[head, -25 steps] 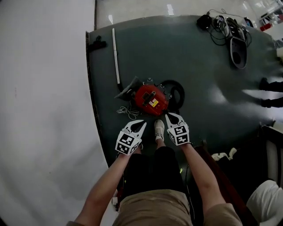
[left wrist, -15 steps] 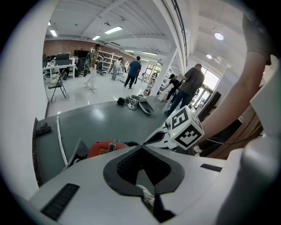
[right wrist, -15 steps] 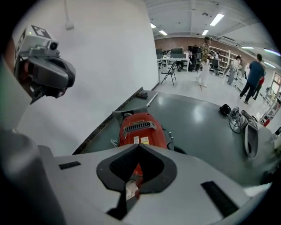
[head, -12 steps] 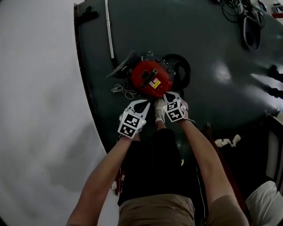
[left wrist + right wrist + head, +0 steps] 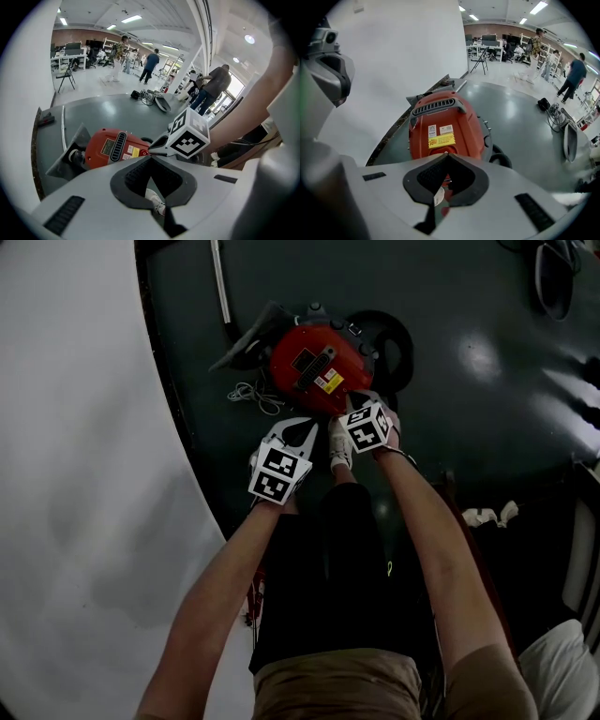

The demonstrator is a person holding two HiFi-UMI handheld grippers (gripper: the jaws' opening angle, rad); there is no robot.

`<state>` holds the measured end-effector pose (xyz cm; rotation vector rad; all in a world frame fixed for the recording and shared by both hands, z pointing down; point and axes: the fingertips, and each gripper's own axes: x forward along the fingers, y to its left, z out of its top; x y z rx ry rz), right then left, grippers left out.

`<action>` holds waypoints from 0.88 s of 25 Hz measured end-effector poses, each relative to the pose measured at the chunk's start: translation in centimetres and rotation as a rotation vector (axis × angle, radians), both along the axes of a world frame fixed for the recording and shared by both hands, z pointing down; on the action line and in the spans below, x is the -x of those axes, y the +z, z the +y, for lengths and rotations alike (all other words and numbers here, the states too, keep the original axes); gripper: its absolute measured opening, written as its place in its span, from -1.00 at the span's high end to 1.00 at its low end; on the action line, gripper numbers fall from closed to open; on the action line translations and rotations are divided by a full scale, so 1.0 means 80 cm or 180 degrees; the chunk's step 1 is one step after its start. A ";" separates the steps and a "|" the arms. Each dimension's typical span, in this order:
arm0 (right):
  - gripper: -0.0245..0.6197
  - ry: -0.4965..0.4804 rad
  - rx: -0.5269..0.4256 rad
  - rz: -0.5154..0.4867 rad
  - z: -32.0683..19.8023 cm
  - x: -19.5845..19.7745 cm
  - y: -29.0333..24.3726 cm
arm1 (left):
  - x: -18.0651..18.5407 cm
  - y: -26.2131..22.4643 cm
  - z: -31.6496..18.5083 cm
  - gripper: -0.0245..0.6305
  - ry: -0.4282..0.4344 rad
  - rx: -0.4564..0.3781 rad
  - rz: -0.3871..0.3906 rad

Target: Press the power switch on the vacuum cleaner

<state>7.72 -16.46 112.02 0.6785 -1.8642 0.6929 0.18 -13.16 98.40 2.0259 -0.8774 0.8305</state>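
The red vacuum cleaner (image 5: 314, 362) stands on the dark floor in front of my feet. Its yellow label (image 5: 441, 140) faces the right gripper view, and a red round switch (image 5: 446, 151) sits just below that label. My right gripper (image 5: 353, 406) is shut and empty, with its tip at the vacuum's near end, right by the switch; I cannot tell if it touches. My left gripper (image 5: 307, 428) is also shut and empty, a little short of the vacuum on its left. In the left gripper view, the right gripper's marker cube (image 5: 189, 136) hangs beside the vacuum (image 5: 112, 147).
A metal wand (image 5: 218, 282) and a black floor nozzle (image 5: 246, 338) lie left of the vacuum. Its black hose (image 5: 396, 334) coils on the right, a white cord (image 5: 248, 392) lies near left. My shoe (image 5: 338, 452) is between the grippers. People stand far off (image 5: 211, 89).
Both grippers have moved forward toward the vacuum, and the view has closed in on it. The right gripper's tip has reached the vacuum's near end.
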 end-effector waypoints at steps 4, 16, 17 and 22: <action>0.89 -0.0045 0.0070 0.0084 -0.001 0.004 0.017 | 0.008 0.018 0.000 0.91 -0.0059 0.0108 -0.0082; 0.89 -0.0196 0.0030 0.0112 -0.005 0.004 0.023 | 0.028 0.016 -0.022 0.91 -0.0241 0.0142 -0.0002; 0.89 -0.0183 0.0019 0.0120 -0.005 0.004 0.023 | 0.029 0.015 -0.023 0.91 -0.0234 0.0141 -0.0002; 0.89 0.0422 0.0355 0.0015 -0.008 -0.003 0.034 | 0.023 0.019 -0.022 0.91 -0.0201 0.0151 0.0020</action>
